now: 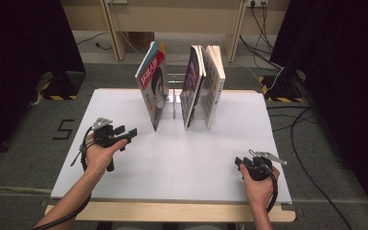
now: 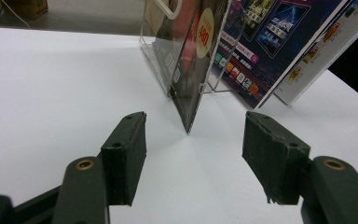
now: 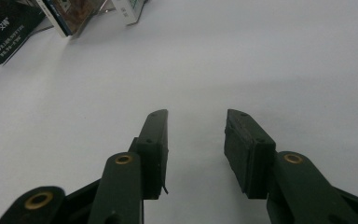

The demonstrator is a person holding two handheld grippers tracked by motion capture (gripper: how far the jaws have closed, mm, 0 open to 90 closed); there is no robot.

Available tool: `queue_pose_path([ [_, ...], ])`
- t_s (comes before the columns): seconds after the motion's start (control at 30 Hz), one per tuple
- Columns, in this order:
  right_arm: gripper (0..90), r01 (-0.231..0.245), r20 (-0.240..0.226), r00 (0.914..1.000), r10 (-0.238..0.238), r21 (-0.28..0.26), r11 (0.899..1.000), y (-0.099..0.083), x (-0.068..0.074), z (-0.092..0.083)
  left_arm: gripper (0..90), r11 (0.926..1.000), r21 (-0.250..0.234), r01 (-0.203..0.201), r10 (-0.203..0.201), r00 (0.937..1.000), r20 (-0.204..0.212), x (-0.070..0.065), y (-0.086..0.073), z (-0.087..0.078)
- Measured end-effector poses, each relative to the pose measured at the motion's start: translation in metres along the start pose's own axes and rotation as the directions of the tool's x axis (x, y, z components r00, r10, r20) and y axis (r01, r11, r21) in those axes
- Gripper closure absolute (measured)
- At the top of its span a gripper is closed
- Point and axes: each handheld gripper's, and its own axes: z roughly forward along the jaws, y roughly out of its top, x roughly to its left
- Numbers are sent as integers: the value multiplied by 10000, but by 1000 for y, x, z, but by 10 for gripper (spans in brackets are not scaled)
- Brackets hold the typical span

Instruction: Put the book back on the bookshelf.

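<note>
Left gripper fingers apart, empty, lined up before leaning red magazine: thin, floppy, glossy, best pinched at near edge; right gripper fingers apart.

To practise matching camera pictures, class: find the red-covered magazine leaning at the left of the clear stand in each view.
High view: the red-covered magazine leans at upper centre, left of the clear stand.
Left gripper view: top centre, edge-on.
Right gripper view: its dark corner at top left.
Shared landmark: the white table.
</note>
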Motion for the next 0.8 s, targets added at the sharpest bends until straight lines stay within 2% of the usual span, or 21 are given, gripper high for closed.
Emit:
queue_pose_path([
  [0.43,600,-24,8,10000,24,-26,10000,0,0,0,389,9996,240,147,-143,9998,-165,10,-20,-7],
  [0.6,600,194,47,9998,-194,-37,9998,0,0,0,389,9994,312,168,-161,9996,-225,15,-28,-10],
  [0.8,601,86,14,10000,-86,-27,10000,0,0,-1,389,9987,429,281,-267,9991,-321,21,-41,-15],
])
